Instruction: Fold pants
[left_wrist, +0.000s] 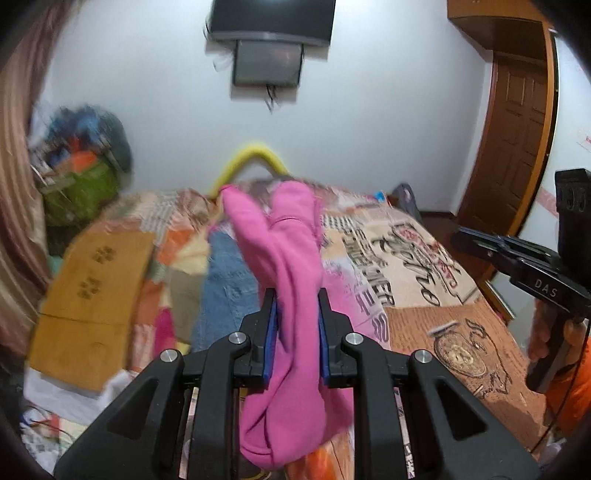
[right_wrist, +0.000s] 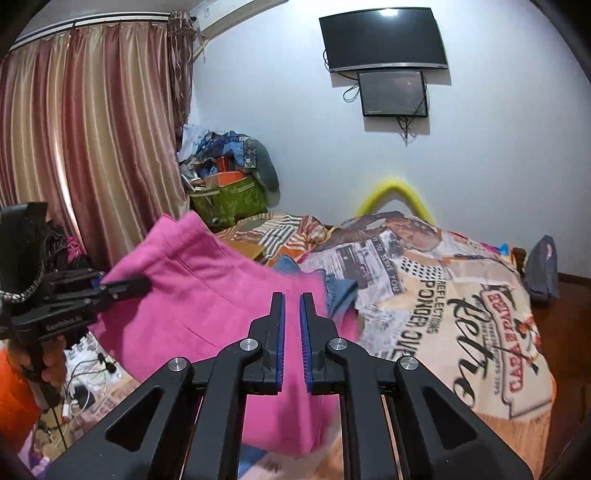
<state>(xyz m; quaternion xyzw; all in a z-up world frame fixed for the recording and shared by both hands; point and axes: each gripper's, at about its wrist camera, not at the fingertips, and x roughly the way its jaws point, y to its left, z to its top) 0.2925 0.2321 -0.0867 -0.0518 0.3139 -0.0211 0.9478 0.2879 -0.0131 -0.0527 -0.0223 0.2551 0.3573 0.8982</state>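
The pink pants (left_wrist: 291, 258) hang bunched between the fingers of my left gripper (left_wrist: 297, 295), which is shut on them and holds them lifted above the bed. In the right wrist view the pink pants (right_wrist: 207, 306) spread as a wide sheet, held at their left edge by my left gripper (right_wrist: 122, 286). My right gripper (right_wrist: 291, 299) has its jaws slightly apart and nothing between them, just in front of the pink cloth. It also shows at the right edge of the left wrist view (left_wrist: 476, 240).
The bed carries a printed blanket (right_wrist: 443, 302), blue jeans (left_wrist: 229, 280) and a cardboard sheet (left_wrist: 92, 295). A cluttered green bag (right_wrist: 229, 199) stands by the curtains (right_wrist: 92, 129). A TV (right_wrist: 384, 37), a wooden door (left_wrist: 517, 129) and floor cables (right_wrist: 88, 384) are around.
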